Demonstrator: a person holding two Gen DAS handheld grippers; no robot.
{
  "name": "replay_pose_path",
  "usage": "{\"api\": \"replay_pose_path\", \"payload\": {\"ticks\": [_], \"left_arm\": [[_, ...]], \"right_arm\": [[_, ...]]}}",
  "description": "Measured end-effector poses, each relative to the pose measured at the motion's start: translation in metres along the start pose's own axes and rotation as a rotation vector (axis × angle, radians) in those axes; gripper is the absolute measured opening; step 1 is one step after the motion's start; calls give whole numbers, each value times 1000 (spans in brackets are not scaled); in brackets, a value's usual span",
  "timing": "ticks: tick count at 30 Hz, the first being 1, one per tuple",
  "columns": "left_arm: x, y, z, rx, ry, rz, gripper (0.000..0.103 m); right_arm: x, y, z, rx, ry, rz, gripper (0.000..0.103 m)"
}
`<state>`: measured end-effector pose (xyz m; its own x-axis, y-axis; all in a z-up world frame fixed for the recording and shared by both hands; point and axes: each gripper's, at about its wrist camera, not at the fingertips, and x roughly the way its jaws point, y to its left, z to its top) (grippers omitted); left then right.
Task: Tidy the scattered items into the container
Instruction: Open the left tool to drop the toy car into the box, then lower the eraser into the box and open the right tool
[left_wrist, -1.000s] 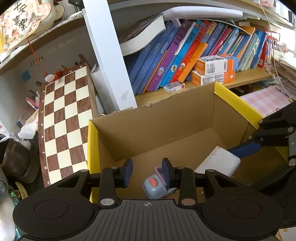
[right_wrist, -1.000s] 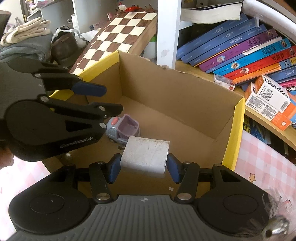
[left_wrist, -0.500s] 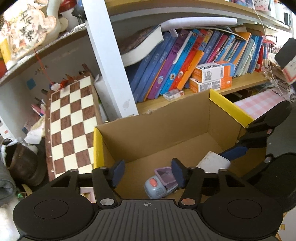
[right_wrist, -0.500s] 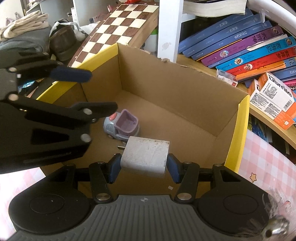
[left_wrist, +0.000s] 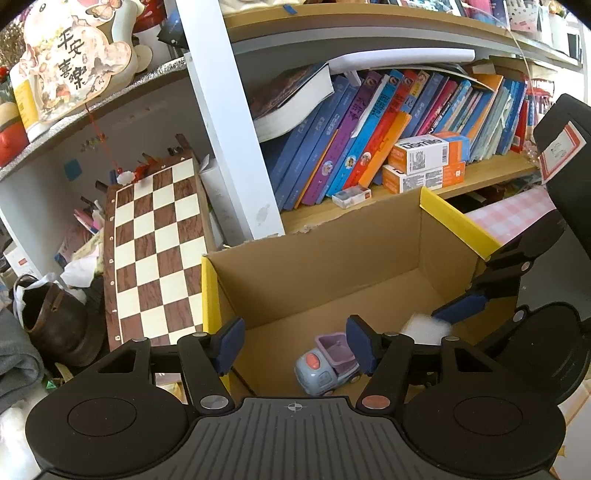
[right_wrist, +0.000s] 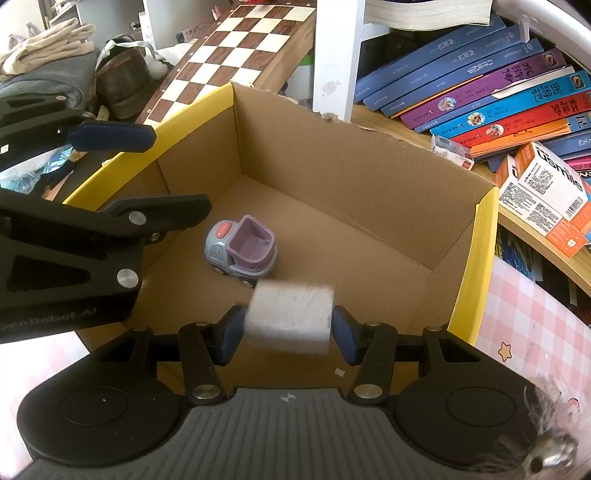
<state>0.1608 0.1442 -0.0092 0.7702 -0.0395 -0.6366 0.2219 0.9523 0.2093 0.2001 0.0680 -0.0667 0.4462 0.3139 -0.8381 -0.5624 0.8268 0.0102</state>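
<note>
Cardboard box (right_wrist: 332, 177) with yellow-taped rims stands open in front of a bookshelf, and both pairs of tongs hang over it. Right tongs (right_wrist: 290, 328) have a white block (right_wrist: 291, 317) between their blue pads, above the box's near floor; the block looks motion-blurred and a thin gap shows at each pad, so I cannot tell whether it is gripped or loose. In the left wrist view the same block (left_wrist: 424, 326) shows as a pale blur by one blue fingertip of the right tongs, low inside the box at its right side. Left tongs (left_wrist: 291, 341) stand wide open and empty over the box's near left corner. A small toy truck (right_wrist: 242, 249), grey cab with a red button and a purple tub, rests on the box floor, upright on its wheels, just beyond the block and apart from the walls. A chessboard (left_wrist: 155, 254) leans against the shelf at the box's left side, and slanted books (right_wrist: 480, 96) and orange-white cartons (right_wrist: 546, 192) sit on the shelf behind. Pink checked cloth (right_wrist: 528, 332) covers the counter at the right.
</note>
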Motion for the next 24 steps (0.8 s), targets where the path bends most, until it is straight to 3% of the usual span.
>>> {"api": "replay_pose_path", "payload": {"ticks": [24], "left_arm": [[-26,-3,1,9,-37,16,66]], "right_arm": [[-31,4,-1,16,-62,-9,52]]}}
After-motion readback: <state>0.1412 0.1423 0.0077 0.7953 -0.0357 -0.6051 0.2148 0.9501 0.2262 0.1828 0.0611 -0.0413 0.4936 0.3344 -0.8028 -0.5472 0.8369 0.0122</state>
